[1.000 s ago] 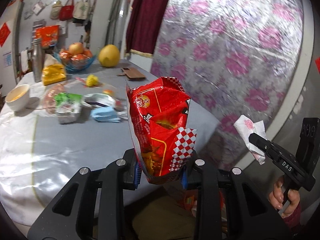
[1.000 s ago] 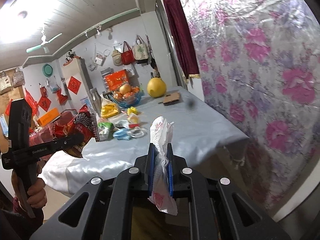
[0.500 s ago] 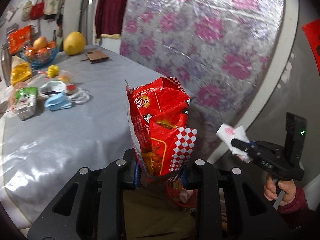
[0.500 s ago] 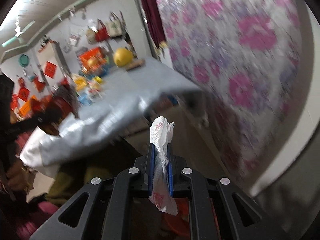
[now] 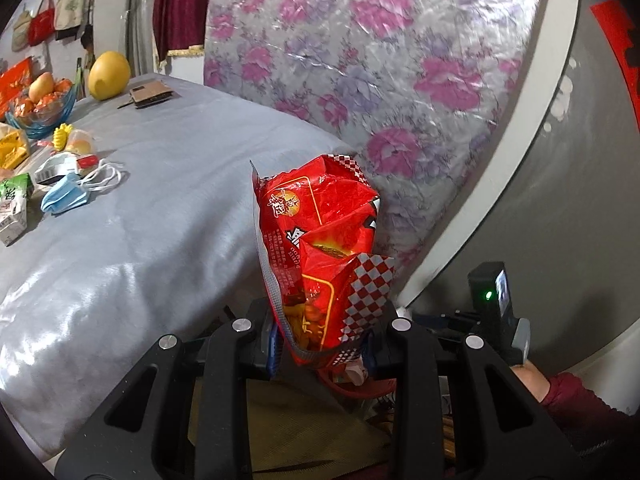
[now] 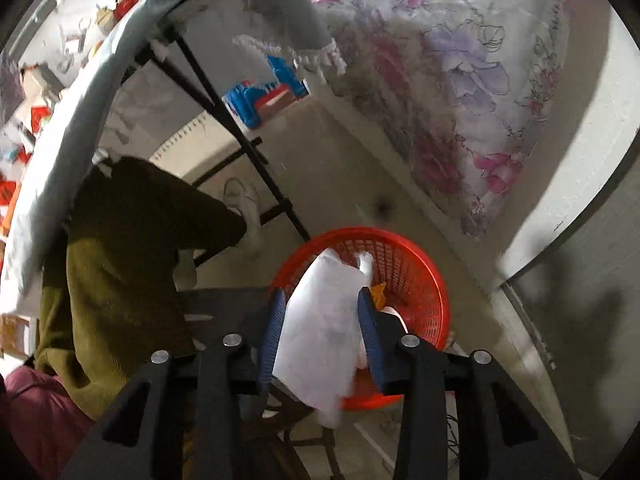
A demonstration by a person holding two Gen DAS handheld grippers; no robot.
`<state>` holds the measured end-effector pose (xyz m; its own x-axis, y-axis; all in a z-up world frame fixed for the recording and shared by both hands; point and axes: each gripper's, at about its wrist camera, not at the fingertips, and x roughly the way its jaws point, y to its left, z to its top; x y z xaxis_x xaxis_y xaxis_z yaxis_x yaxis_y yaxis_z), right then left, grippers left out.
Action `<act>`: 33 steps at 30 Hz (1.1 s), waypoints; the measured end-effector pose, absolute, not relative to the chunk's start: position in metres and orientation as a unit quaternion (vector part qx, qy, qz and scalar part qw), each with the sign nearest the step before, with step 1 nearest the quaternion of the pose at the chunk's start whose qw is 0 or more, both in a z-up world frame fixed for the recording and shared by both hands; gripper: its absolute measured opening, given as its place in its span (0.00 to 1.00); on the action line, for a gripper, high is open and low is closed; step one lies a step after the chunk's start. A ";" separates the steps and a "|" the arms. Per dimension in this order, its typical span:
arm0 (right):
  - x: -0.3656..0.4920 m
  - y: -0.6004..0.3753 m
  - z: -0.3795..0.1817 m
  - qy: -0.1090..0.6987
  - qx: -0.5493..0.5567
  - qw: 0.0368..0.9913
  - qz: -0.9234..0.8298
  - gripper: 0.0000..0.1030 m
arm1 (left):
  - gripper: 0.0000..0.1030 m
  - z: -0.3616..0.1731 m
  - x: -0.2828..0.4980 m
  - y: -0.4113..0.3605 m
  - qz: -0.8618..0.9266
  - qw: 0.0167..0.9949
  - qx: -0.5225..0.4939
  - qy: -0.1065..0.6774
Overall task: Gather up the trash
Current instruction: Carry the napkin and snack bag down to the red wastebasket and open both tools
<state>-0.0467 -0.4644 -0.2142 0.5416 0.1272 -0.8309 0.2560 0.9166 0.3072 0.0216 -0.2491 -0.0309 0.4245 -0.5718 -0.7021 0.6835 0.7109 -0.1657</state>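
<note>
My left gripper point(image 5: 320, 340) is shut on a red snack bag point(image 5: 320, 256) and holds it upright beyond the table's right edge. My right gripper point(image 6: 322, 328) points down over a red mesh basket point(image 6: 408, 264) on the floor. Its jaws stand apart, and a white tissue point(image 6: 320, 328) lies loose between the blue pads point(image 6: 272, 332). A sliver of the red basket point(image 5: 360, 390) shows under the bag in the left wrist view, with the right gripper's body point(image 5: 488, 312) beside it. Blue face masks point(image 5: 64, 200) and wrappers point(image 5: 12, 208) lie on the table.
The grey-clothed table point(image 5: 168, 184) holds a fruit bowl point(image 5: 40, 108), a pomelo point(image 5: 109, 75) and a brown wallet point(image 5: 152, 94). A floral plastic sheet point(image 5: 380, 60) covers the wall. Under the table are black legs point(image 6: 240, 132), my olive-trousered leg point(image 6: 120, 260) and a blue stool point(image 6: 264, 92).
My right gripper has swung down from table height to over the red basket and its jaws have opened off the tissue. The left gripper has moved right past the table edge, still holding the bag.
</note>
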 end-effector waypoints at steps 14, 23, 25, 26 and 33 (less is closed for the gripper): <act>-0.072 -0.505 -0.146 0.378 0.197 0.901 -0.083 0.48 | 0.32 -0.067 0.002 -0.305 -0.425 0.793 0.130 0.417; -0.078 -0.516 -0.147 0.369 0.211 0.901 -0.090 0.48 | 0.33 -0.108 -0.009 -0.363 -0.469 0.737 0.172 0.456; -0.081 -0.519 -0.146 0.365 0.215 0.901 -0.092 0.48 | 0.41 -0.113 -0.011 -0.372 -0.472 0.731 0.182 0.458; -0.082 -0.520 -0.145 0.363 0.217 0.901 -0.093 0.48 | 0.49 -0.114 -0.012 -0.375 -0.473 0.729 0.186 0.458; -0.088 -0.525 -0.141 0.351 0.225 0.904 -0.093 0.48 | 0.72 -0.112 -0.013 -0.376 -0.467 0.741 0.192 0.444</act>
